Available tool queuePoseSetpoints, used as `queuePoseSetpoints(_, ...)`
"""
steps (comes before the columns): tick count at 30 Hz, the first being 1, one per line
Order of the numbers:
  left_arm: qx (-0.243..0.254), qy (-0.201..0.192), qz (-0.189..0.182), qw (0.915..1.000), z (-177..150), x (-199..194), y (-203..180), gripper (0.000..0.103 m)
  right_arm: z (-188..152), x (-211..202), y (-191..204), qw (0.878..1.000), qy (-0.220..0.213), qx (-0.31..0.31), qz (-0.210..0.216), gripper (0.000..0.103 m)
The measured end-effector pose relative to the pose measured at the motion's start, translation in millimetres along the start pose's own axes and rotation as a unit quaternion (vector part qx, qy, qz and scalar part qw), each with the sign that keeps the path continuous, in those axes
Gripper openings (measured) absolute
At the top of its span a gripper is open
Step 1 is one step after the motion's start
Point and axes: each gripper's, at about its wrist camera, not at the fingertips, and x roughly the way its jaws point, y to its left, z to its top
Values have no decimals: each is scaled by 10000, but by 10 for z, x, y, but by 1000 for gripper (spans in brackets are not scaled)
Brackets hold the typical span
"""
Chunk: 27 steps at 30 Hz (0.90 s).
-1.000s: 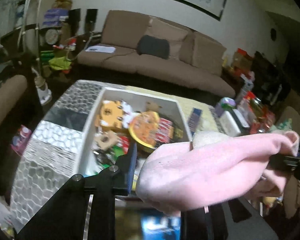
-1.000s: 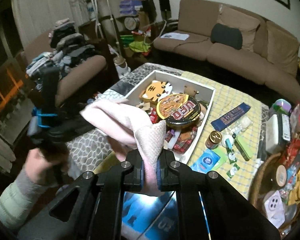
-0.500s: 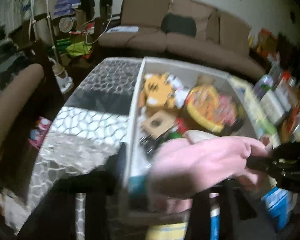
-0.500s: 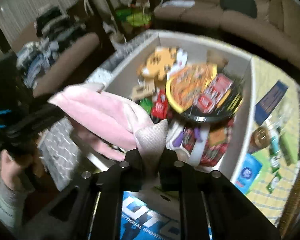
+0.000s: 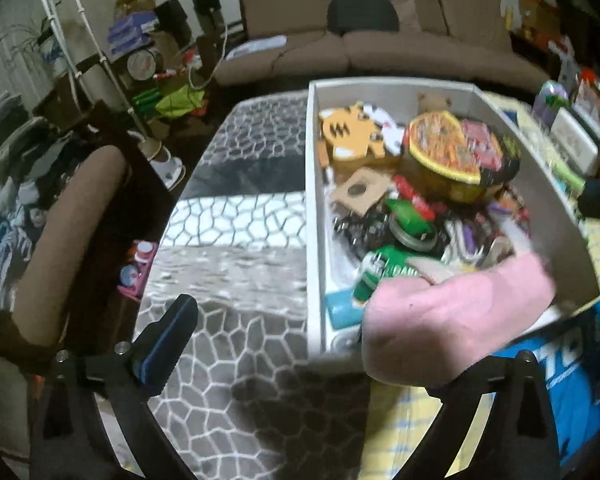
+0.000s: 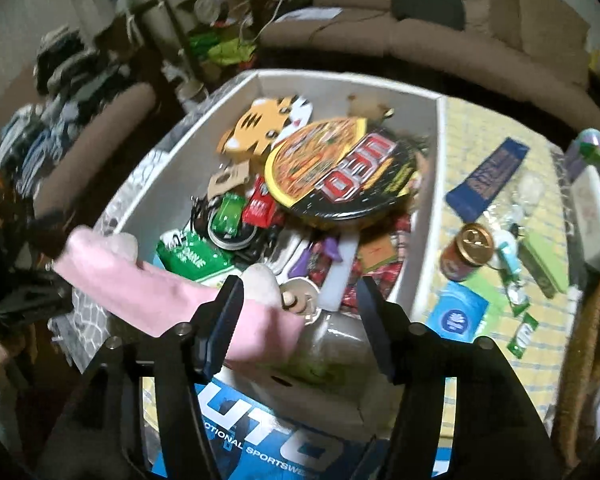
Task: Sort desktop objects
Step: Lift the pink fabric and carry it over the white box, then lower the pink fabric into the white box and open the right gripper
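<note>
The pink sock (image 5: pixel 452 320) lies draped over the near end of the white storage box (image 5: pixel 314 200), partly on the packed contents and partly hanging past the near wall. Both claws have just been opening. The left claw (image 5: pixel 336 344) stands wide, its left pad well clear of the sock and its right finger hidden behind the fabric. The right claw (image 6: pixel 300 320) is parted, with the sock's end lying loose between its jaws and seemingly against the left pad (image 6: pixel 220 320).

The main risk, judging from how it lies, is that the sock slides off the box's near edge onto the blue carton (image 6: pixel 260 436) below, since much of it overhangs and nothing pins it. If fabric clings to a pad, pulling either claw away could drag the sock back out.

The box is already heaped: the instant noodle bowl (image 6: pixel 340 176) sits tilted on top of the pile beside the tiger-face toy (image 6: pixel 260 128), and a nudge from a claw could tip it over the wall towards the small can (image 6: pixel 466 252) on the bench (image 6: pixel 480 140).
</note>
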Motion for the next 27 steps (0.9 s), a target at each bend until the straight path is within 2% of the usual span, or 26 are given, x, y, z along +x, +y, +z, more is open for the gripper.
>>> queuePoseSetpoints(4, 98, 164, -1, 9998, 149, 127, -99, 99, -45, -76, 43, 9997, 28, 33, 239, 56)
queuePoseSetpoints(6, 156, 91, 6, 9998, 325, 137, -176, 99, -96, -30, 121, 9994, 139, 18, 302, 56)
queuePoseSetpoints(8, 57, -53, -290, 9995, 555, 91, -217, 99, -149, 26, 183, 9990, 212, 57, 393, 56)
queuePoseSetpoints(9, 54, -140, -321, 9994, 632, 75, -240, 99, -186, 43, 189, 9987, 210, 83, 448, 56)
queuePoseSetpoints(11, 280, -315, -181, 9989, 733, 64, -311, 99, -241, 90, 200, 9986, 238, 80, 462, 56)
queuePoseSetpoints(12, 394, -242, -90, 9989, 736, 101, -338, 100, -261, 114, 200, 9987, 263, 71, 440, 56)
queuePoseSetpoints(14, 661, 394, -52, 9970, 610, 300, -352, 100, -301, 164, 181, 9988, 325, 53, 369, 56)
queuePoseSetpoints(16, 947, 837, 30, 9920, 409, 435, -365, 100, -327, 185, 150, 9988, 333, 46, 351, 56)
queuePoseSetpoints(17, 1079, 919, 130, 9898, 318, 463, -377, 100, -338, 197, 131, 9989, 330, 50, 330, 56)
queuePoseSetpoints(20, 1410, 986, 300, 9846, 79, 429, -394, 100, -352, 248, 63, 9986, 349, 186, 358, 56)
queuePoseSetpoints(21, 1438, 885, 318, 9851, 56, 380, -392, 100, -355, 253, 50, 9984, 337, 231, 389, 56)
queuePoseSetpoints(23, 1397, 924, 289, 9854, 97, 350, -391, 100, -363, 254, 45, 9981, 297, 310, 451, 56)
queuePoseSetpoints(24, 1348, 956, 242, 9860, 129, 327, -392, 100, -366, 254, 54, 9978, 295, 337, 488, 56)
queuePoseSetpoints(27, 1236, 915, -236, 9878, 232, 167, -396, 100, -375, 220, 115, 9974, 281, 352, 561, 56)
